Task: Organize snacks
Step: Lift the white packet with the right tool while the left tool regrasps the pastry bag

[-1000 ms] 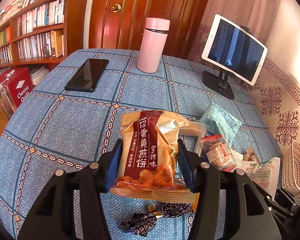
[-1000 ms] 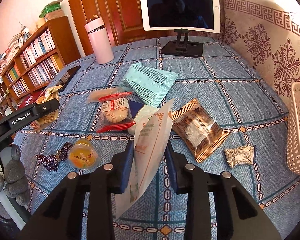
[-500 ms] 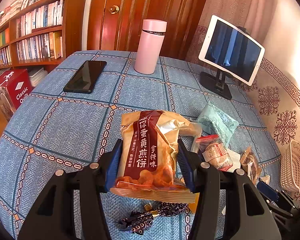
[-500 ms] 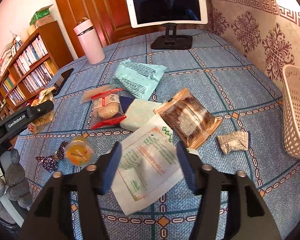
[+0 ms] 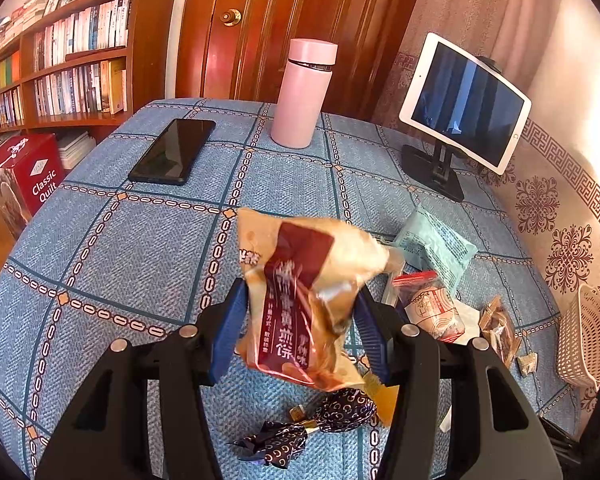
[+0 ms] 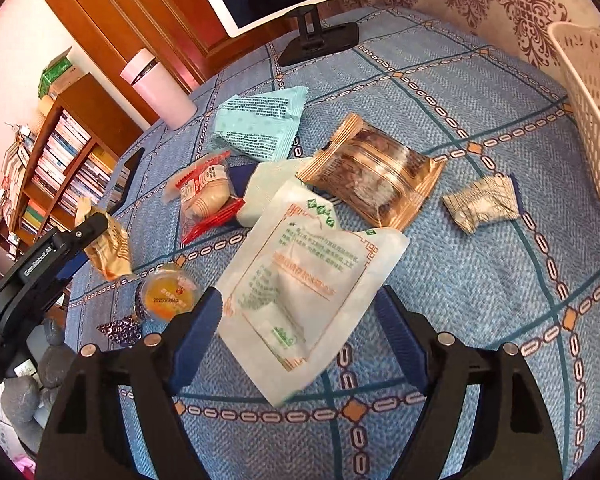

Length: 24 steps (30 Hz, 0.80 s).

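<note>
L hand-held gripper [image 5: 300,320] clamps tan packet [image 5: 304,296] | R hand-held gripper [image 6: 300,332] spread, tilted

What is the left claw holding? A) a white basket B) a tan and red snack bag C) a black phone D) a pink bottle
B: the left claw has the tan and red snack bag between its fingers, above the table; the pink bottle and phone sit farther back.

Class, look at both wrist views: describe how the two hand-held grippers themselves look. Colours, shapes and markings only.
Both the left gripper and right gripper have black angular plastic frames, silver round bolt heads and blue ribbed finger pads. Seen from the right wrist, the left gripper's black side bears white "GenRobot.AI" lettering. No cables or sleeves show.
</note>
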Each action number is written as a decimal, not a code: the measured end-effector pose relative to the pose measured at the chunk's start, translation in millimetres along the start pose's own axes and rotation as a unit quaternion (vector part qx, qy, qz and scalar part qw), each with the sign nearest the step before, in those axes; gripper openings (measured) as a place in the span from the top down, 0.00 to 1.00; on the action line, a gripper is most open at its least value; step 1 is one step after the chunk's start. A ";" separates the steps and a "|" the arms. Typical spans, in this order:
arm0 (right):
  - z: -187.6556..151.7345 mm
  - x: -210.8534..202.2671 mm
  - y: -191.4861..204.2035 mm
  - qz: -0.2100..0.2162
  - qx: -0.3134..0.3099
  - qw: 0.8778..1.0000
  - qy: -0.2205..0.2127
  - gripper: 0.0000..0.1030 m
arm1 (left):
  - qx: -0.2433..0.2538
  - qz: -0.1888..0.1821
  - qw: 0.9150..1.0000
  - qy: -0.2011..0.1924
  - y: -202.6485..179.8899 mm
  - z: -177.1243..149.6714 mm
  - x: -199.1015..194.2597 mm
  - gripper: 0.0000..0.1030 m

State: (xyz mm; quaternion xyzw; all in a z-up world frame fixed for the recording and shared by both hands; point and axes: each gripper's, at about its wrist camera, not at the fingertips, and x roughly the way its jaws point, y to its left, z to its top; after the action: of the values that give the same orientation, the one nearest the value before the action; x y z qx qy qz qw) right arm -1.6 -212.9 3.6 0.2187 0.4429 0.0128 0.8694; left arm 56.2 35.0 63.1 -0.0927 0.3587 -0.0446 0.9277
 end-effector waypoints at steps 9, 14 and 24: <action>7.0 30.4 43.1 -0.090 -0.133 0.987 -0.019 0.28 | -0.001 0.000 1.000 0.001 1.7 -0.1 1.8 0.47; -0.4 22.6 45.2 -0.109 -0.163 0.980 -0.035 0.59 | 0.001 -0.004 1.000 0.002 0.9 0.0 3.1 0.47; 2.8 -22.1 29.5 -0.071 -0.137 0.985 -0.070 0.66 | 0.027 -0.018 0.999 -0.037 -11.8 1.6 -17.4 0.47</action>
State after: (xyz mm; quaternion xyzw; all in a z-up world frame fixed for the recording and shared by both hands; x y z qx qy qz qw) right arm -7.8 -192.0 33.5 0.0655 0.3890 -0.0036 0.9189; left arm 44.3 26.2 78.1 -0.0759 0.3214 -0.0677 0.9415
